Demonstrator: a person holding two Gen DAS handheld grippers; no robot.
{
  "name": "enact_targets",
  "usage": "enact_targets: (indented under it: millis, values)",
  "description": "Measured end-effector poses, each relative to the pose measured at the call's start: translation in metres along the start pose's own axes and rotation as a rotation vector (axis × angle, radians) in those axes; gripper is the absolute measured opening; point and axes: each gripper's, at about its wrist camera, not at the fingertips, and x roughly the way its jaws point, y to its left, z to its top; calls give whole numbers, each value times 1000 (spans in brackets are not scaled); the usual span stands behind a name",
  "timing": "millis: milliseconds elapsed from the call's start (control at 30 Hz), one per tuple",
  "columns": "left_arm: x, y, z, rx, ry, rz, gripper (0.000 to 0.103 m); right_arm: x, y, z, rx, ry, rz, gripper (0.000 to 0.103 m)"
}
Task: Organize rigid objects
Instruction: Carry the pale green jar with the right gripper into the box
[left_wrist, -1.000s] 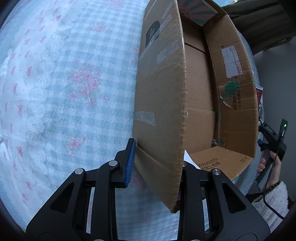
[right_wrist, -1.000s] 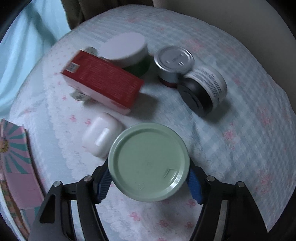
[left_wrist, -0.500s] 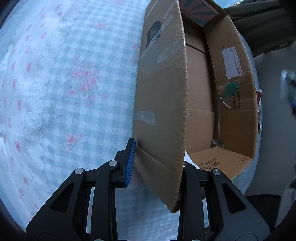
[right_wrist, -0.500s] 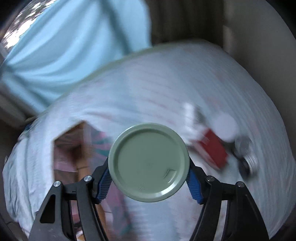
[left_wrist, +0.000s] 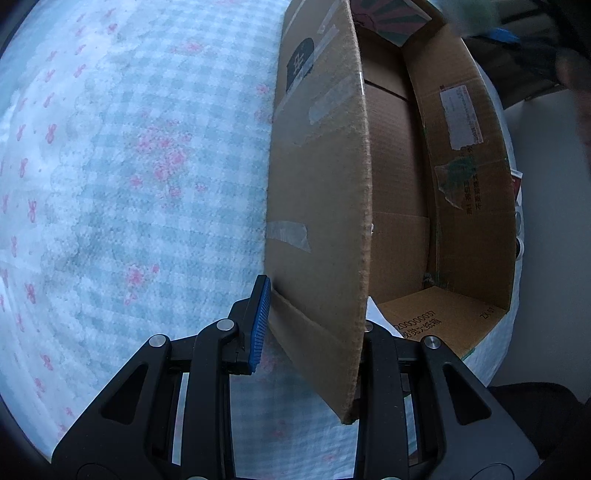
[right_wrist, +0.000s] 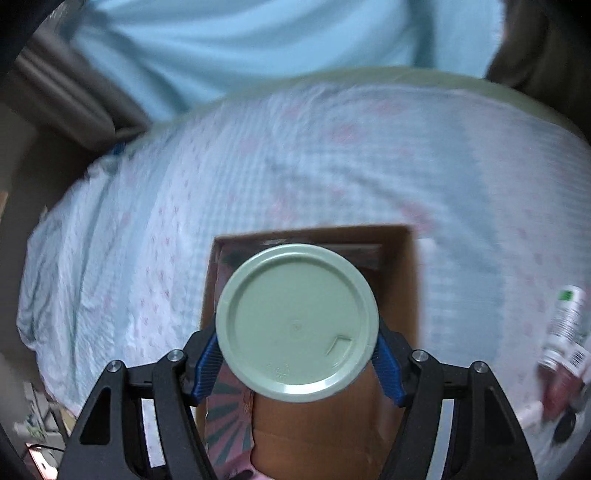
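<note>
My right gripper (right_wrist: 297, 365) is shut on a round pale green container (right_wrist: 297, 325), whose flat bottom faces the camera. It hangs above the open cardboard box (right_wrist: 410, 280), which lies on a checked blue and pink cloth. In the left wrist view my left gripper (left_wrist: 314, 332) is shut on the box's upright side flap (left_wrist: 317, 206), one blue pad (left_wrist: 260, 325) showing on the outer face. The box's brown floor (left_wrist: 395, 236) shows, with a pink and teal patterned item (left_wrist: 388, 14) at its far end. A blurred green shape with a blue pad (left_wrist: 476, 18) shows at the top right.
A white bottle with a green label (right_wrist: 565, 325) and other small items lie at the right edge of the cloth in the right wrist view. Light blue fabric (right_wrist: 258, 44) hangs behind the table. The patterned pink and teal item (right_wrist: 225, 432) lies inside the box.
My right gripper has swung with the green container away from the cluster of jars and the red box, and now hovers over the cardboard box. The left gripper has kept still on the flap.
</note>
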Motion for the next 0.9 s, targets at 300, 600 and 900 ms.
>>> enact_targets:
  millis: [300,600,900]
  values:
    - [-1,0,1,6,-1,-1,25,60,1,-21,-45,74,-53,66]
    - [-1,-5,2,5,-2,-3,25,51,10,-13,-123,3,-138,91]
    - [-3,0,4,5,-4,-9,25,30,12,-22,-213,-69,-146,103]
